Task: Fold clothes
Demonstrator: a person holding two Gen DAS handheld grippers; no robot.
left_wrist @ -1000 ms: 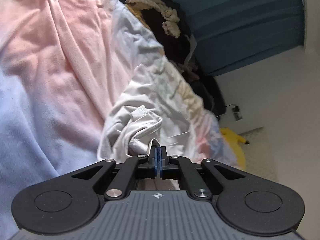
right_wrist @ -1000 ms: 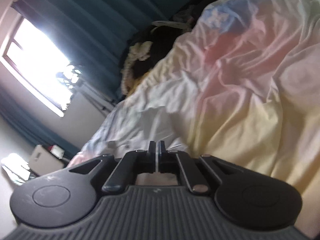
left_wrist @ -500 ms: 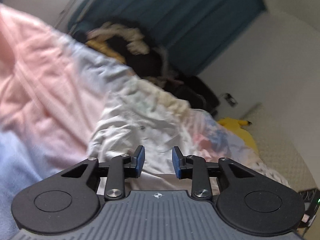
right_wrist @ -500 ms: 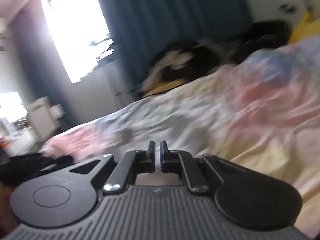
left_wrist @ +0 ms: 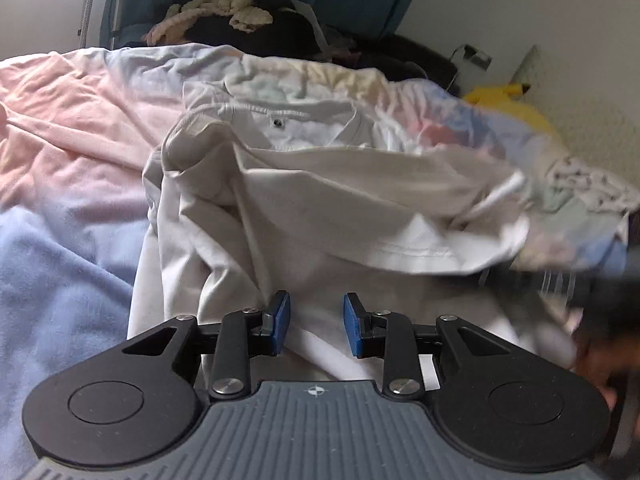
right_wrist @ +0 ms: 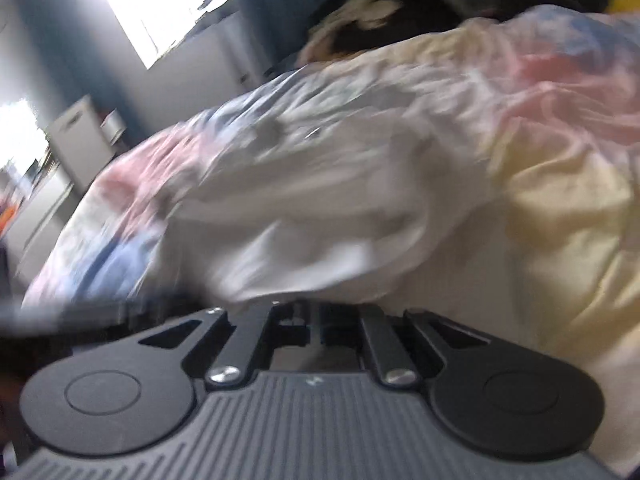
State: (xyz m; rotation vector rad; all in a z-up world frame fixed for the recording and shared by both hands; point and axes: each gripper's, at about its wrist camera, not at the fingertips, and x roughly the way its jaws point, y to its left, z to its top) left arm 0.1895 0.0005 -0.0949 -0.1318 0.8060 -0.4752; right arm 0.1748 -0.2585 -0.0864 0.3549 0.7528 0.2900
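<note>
A crumpled white cotton T-shirt point(left_wrist: 320, 208) lies mid-bed on the pastel sheet point(left_wrist: 72, 128), hem doubled over; left gripper point(left_wrist: 316, 322) parted and empty above it, apparently released; right gripper point(right_wrist: 316, 326) closed, seemingly gripping nothing

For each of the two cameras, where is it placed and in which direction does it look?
Left wrist: on the left hand-held gripper, looking down along its open blue pads at the white shirt on the pastel bedding; a blurred hand shows at right.
Right wrist: on the right hand-held gripper, jaws shut, looking over the white shirt toward a bright window.
Shared: shirt, bedding, the dark clothes pile.
</note>
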